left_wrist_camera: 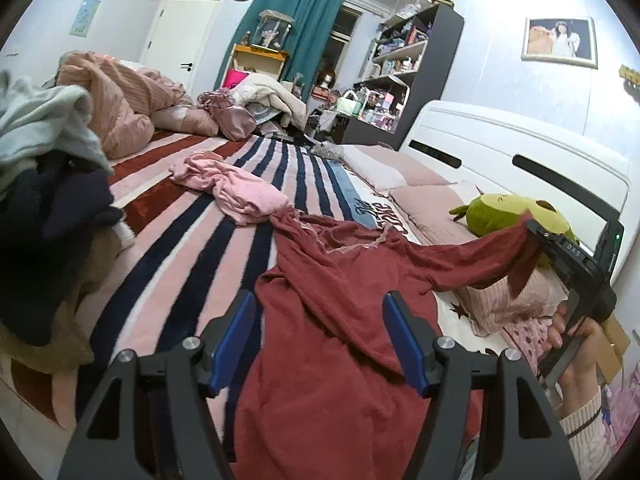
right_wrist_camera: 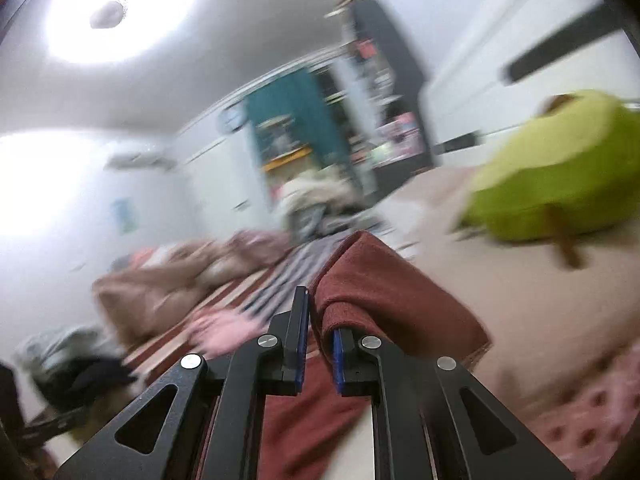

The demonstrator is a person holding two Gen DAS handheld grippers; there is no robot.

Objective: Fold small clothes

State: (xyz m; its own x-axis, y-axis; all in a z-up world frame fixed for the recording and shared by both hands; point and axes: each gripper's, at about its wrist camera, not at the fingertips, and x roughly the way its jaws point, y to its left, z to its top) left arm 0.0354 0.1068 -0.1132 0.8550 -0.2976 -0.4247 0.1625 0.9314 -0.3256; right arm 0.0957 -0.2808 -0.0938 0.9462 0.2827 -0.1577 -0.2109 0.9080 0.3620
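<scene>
A dark red long-sleeved garment lies spread on the striped bed cover. My left gripper is open and empty, its blue pads low over the garment's body. My right gripper is shut on the garment's sleeve end and holds it stretched out, lifted to the right. In the blurred right wrist view the red sleeve is pinched between the nearly closed pads of the right gripper and drapes over the right finger.
A crumpled pink garment lies farther up the bed. A pile of grey, dark and tan clothes sits at the left. A green plush toy lies on pink pillows by the white headboard. Pink bedding is heaped at the far end.
</scene>
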